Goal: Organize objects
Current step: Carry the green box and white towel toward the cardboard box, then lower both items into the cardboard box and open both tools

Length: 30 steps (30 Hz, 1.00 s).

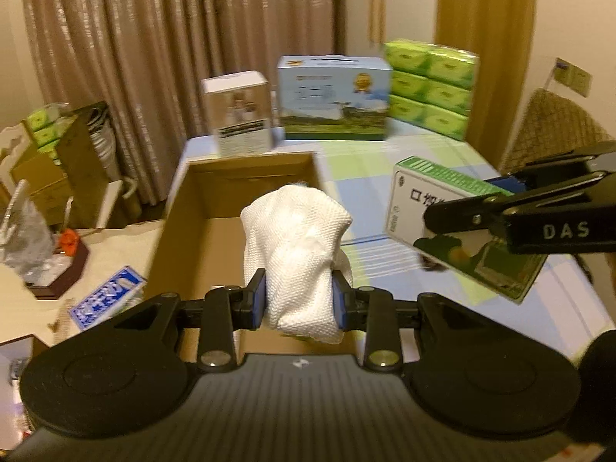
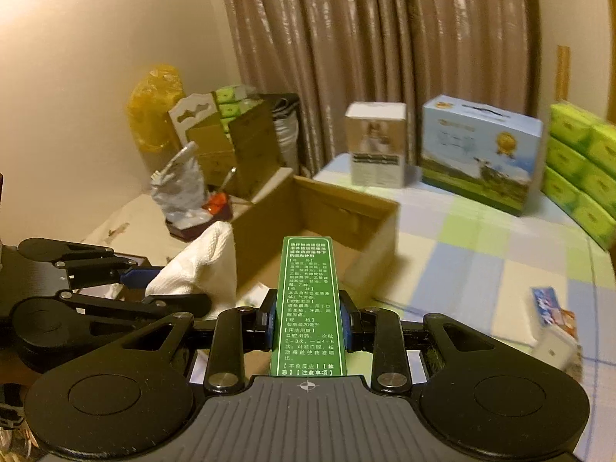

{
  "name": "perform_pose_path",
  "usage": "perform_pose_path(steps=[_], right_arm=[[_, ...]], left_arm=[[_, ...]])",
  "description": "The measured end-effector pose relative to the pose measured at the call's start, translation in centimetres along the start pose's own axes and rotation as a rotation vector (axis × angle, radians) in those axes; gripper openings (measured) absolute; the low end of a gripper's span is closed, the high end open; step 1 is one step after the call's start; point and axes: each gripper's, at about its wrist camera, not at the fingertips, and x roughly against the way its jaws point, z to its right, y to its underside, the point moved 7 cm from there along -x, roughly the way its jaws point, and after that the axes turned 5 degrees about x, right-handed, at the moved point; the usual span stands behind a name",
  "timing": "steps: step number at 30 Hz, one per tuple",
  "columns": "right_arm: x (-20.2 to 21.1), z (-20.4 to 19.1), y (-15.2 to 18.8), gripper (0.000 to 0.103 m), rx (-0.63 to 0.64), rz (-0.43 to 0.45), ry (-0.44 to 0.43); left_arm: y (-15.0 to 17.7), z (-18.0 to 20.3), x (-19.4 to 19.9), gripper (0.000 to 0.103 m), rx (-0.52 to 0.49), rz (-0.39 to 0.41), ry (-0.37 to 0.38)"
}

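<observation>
My left gripper (image 1: 298, 300) is clamped on a bunched white cloth (image 1: 296, 246), coarse waffle-like weave, soft and lumpy, bulging well above the blue pads. It hangs over the near end of an open cardboard box (image 1: 181, 208), plain brown, matte, square-cornered, its flaps upright. My right gripper (image 2: 308, 321) is closed on a slim green medicine carton (image 2: 308, 300), rigid card with crisp edges; its top face is dense white print on green, its broad face white with large black characters. The carton sits above the box's near rim. The box rests on a tablecloth (image 1: 369, 161) checked pale blue, green and white. At the far edge stand a glossy blue carry-box (image 1: 333, 96) and stacked green tissue packs (image 1: 429, 90).
</observation>
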Motion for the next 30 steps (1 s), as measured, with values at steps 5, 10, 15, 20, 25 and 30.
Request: perform_pose_path(steps=[5,10,15,20,25,30], right_arm=[[-3.4,-1.1,-2.1,0.027,-0.013,-0.001,-0.019],[-6.6,-1.4,-3.4,0.027,-0.033,-0.011,-0.02],[-8.9,-0.9,-3.9,0.027,-0.054,-0.015,-0.006],[-10.4,-0.4,-3.8,0.027,-0.071,-0.027,-0.002],[-11.4,-0.5,-3.4,0.027,-0.08,-0.037,-0.012],[-12.6,-1.3,-3.3,0.027,-0.07,-0.045,-0.019]], left_arm=[[-0.7,-3.7,-1.0,0.029,0.013,-0.007,-0.028],[-0.7,-5.6,-3.1,0.029,0.031,-0.021,-0.024],[-0.6,-6.2,-5.8,0.032,0.043,-0.036,-0.008],[-0.6,-7.7,-8.1,0.044,0.066,-0.041,-0.033],[-0.1,-8.6,-7.8,0.046,0.081,-0.034,-0.035],[0.5,-9.4,-7.0,0.049,0.099,-0.024,-0.038]])
